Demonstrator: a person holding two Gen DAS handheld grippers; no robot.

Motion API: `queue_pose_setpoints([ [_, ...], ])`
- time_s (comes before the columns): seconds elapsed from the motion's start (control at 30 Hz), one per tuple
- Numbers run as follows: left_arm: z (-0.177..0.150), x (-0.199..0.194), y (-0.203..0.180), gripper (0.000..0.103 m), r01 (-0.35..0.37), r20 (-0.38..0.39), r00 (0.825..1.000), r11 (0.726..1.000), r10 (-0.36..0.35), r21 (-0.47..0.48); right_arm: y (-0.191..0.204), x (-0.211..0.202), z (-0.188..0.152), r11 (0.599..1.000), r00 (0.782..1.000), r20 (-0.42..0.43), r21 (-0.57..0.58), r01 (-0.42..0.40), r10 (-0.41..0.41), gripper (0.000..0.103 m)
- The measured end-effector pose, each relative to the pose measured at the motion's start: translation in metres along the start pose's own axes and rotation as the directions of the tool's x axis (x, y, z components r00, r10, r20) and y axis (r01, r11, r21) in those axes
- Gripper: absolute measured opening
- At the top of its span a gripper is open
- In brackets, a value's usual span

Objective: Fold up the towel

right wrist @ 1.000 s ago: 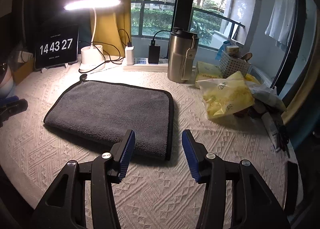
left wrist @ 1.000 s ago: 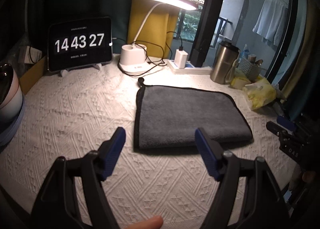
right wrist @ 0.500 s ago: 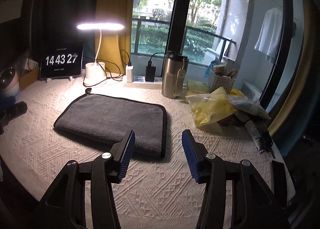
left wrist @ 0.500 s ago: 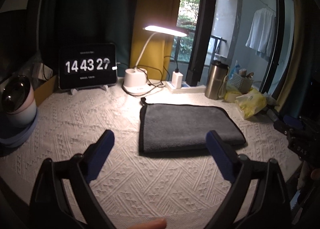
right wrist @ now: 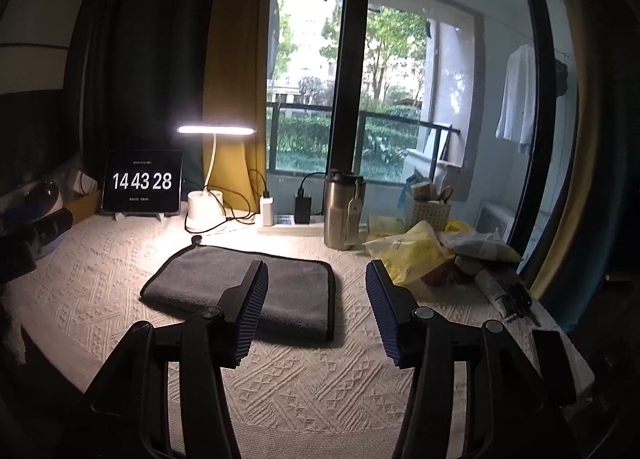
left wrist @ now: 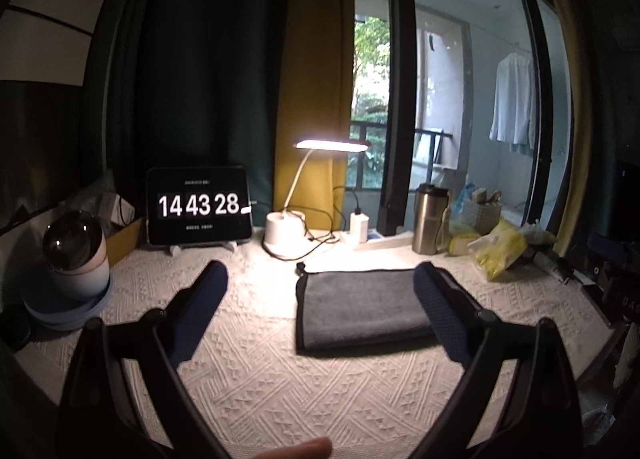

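Note:
A grey towel (left wrist: 360, 307) with black trim lies folded into a flat rectangle on the white patterned tablecloth (left wrist: 260, 379); it also shows in the right wrist view (right wrist: 240, 287). My left gripper (left wrist: 320, 311) is open and empty, held above the table's near edge, back from the towel. My right gripper (right wrist: 316, 307) is open and empty, raised above the towel's near right corner. Neither touches the towel.
Along the back stand a tablet clock (left wrist: 198, 211), a lit desk lamp (left wrist: 286, 233), a charger and power strip (right wrist: 280, 215), and a steel tumbler (right wrist: 342, 211). Yellow bags and a basket (right wrist: 424, 247) crowd the right. A round device (left wrist: 76, 259) sits at the left.
Both grippers have pulled back and risen away from the towel, so the table looks smaller and farther. The towel has stayed folded in place. The clock went from 27 to 28.

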State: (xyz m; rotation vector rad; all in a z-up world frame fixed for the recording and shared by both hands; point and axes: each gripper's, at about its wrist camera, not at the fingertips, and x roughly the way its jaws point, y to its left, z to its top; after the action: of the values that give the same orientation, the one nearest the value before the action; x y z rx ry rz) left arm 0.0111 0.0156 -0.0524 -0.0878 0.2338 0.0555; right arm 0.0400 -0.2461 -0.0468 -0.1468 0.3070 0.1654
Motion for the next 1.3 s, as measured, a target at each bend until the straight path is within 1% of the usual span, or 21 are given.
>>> queue_pose_setpoints([
  [0.13, 0.003, -0.01, -0.001, 0.095, 0.013, 0.03, 0.999, 1.0, -0.012, -0.011, 0.002, -0.014, -0.004, 1.0, 0.999, 0.033, -0.007, 0.014, -0.013, 0.057],
  [0.23, 0.003, -0.01, -0.004, 0.095, -0.014, 0.043, 0.999, 1.0, 0.013, 0.015, 0.005, -0.018, -0.008, 1.0, 0.999, 0.047, -0.018, 0.012, -0.011, 0.058],
  [0.27, 0.003, -0.01, -0.005, 0.095, -0.01, 0.041, 0.999, 1.0, 0.009, 0.014, 0.005, -0.019, -0.009, 1.0, 0.999, 0.049, -0.024, 0.012, -0.011, 0.059],
  [0.63, 0.003, -0.009, -0.004, 0.095, 0.003, 0.039, 0.999, 1.0, -0.004, 0.005, 0.007, -0.01, -0.011, 0.999, 1.0, 0.024, -0.034, 0.015, -0.014, 0.059],
  [0.83, 0.004, -0.01, -0.004, 0.095, 0.017, 0.042, 0.999, 1.0, -0.017, 0.004, 0.007, -0.01, -0.01, 0.999, 1.0, 0.029, -0.036, 0.013, -0.012, 0.059],
  [1.13, 0.004, -0.01, -0.003, 0.095, 0.031, 0.039, 0.999, 1.0, -0.031, -0.003, 0.008, -0.005, -0.01, 0.999, 1.0, 0.005, -0.033, 0.007, -0.007, 0.059],
  [1.3, 0.004, -0.01, -0.003, 0.095, 0.03, 0.039, 0.999, 1.0, -0.029, -0.005, 0.009, -0.003, -0.01, 0.999, 1.0, 0.008, -0.034, 0.005, -0.005, 0.059],
])
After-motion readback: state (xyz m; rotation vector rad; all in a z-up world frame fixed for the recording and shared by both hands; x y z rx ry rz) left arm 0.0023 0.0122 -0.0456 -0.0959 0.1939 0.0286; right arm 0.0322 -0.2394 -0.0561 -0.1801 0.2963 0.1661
